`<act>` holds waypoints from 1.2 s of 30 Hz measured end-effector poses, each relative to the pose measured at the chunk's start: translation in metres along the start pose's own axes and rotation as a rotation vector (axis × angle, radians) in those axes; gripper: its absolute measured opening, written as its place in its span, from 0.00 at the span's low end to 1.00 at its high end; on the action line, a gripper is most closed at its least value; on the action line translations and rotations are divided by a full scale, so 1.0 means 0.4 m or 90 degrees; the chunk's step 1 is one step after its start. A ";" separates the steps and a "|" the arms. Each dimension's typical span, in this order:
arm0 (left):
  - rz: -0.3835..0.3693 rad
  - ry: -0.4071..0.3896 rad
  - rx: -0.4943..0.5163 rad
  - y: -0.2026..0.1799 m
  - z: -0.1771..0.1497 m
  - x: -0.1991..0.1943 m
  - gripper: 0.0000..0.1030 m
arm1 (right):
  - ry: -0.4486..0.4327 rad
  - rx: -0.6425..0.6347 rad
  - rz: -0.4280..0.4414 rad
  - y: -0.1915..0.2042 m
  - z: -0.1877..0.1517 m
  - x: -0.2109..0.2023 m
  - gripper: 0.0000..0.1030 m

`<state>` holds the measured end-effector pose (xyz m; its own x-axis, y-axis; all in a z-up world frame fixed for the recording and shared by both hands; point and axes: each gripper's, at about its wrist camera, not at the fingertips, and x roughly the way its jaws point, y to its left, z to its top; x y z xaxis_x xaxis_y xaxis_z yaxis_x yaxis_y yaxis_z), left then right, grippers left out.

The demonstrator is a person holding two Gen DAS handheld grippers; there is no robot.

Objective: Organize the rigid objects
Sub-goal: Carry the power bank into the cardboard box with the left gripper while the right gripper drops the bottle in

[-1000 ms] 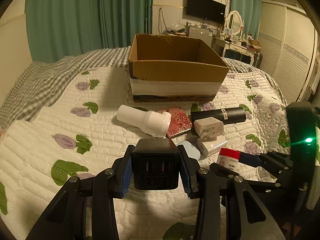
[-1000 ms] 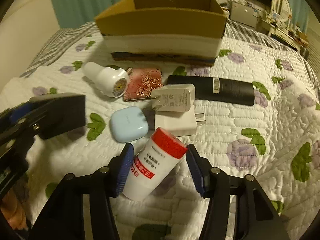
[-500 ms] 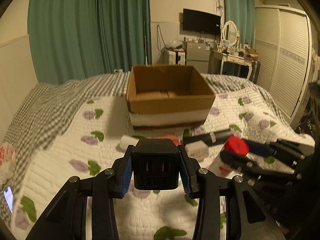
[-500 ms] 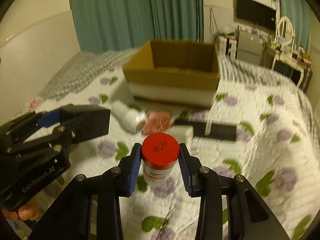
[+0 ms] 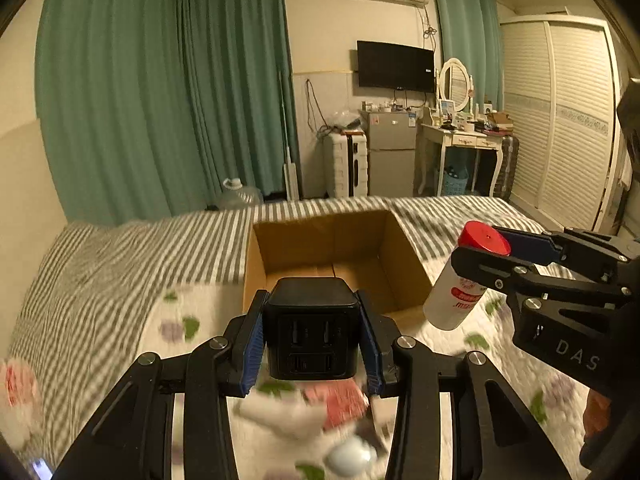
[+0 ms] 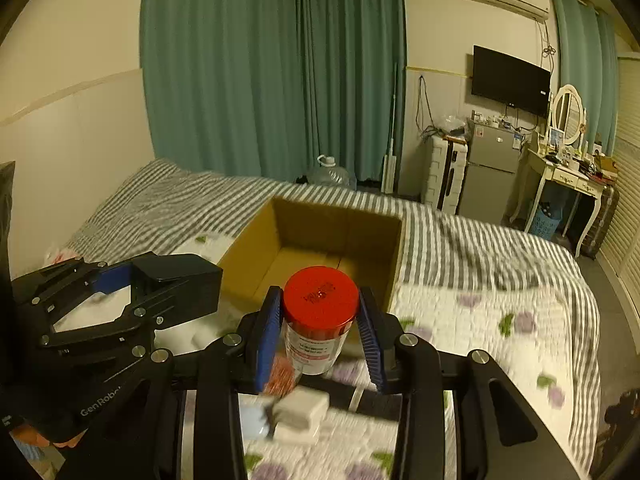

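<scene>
My left gripper (image 5: 312,332) is shut on a black cube charger (image 5: 311,330) and holds it in the air in front of an open cardboard box (image 5: 256,264). My right gripper (image 6: 320,334) is shut on a white bottle with a red cap (image 6: 318,312), upright, also raised near the box (image 6: 248,248). In the left wrist view the bottle (image 5: 460,288) and right gripper (image 5: 484,254) hang to the right of the box. In the right wrist view the left gripper (image 6: 176,280) with the charger (image 6: 180,284) is at the left.
The box interior looks empty. Below, blurred on the floral quilt (image 6: 500,332), lie white chargers (image 6: 300,412), a red patterned case (image 5: 340,400), a pale blue case (image 5: 348,460) and a white tube (image 5: 280,416). A striped blanket (image 5: 140,256) lies beyond.
Both grippers have lifted their objects off the quilt and risen toward the box. The bottle has gone from tilted to upright. The loose items have dropped to the bottom of both views.
</scene>
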<state>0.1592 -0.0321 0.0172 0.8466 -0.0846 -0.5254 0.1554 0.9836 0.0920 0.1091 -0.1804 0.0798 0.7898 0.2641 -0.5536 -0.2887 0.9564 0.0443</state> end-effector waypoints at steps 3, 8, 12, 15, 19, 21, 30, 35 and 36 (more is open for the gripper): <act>-0.001 0.000 0.005 0.001 0.044 0.069 0.41 | -0.003 -0.002 -0.003 -0.025 0.047 0.055 0.36; 0.002 0.020 0.011 0.000 0.071 0.197 0.41 | 0.013 -0.002 -0.004 -0.061 0.083 0.171 0.36; -0.002 0.045 0.001 0.008 0.060 0.296 0.41 | 0.042 0.000 -0.004 -0.084 0.070 0.273 0.36; -0.003 0.073 -0.006 0.013 0.033 0.360 0.41 | 0.070 -0.001 0.001 -0.099 0.049 0.343 0.36; -0.005 0.102 -0.008 0.029 -0.006 0.415 0.41 | 0.097 0.001 0.006 -0.115 0.026 0.406 0.36; -0.003 0.111 -0.014 0.035 -0.018 0.437 0.41 | 0.108 0.006 0.008 -0.124 0.020 0.433 0.36; 0.011 0.085 -0.006 0.031 -0.016 0.407 0.54 | 0.086 0.049 0.018 -0.155 0.028 0.411 0.59; 0.014 0.068 -0.019 0.044 0.010 0.308 0.58 | 0.035 0.049 -0.010 -0.155 0.052 0.287 0.68; 0.012 0.062 -0.021 0.046 0.014 0.281 0.58 | 0.023 0.048 -0.013 -0.151 0.055 0.260 0.68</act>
<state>0.2602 -0.0243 -0.0354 0.7951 -0.0510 -0.6043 0.1209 0.9898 0.0755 0.2205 -0.2080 0.0379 0.7748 0.2413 -0.5843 -0.2299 0.9686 0.0952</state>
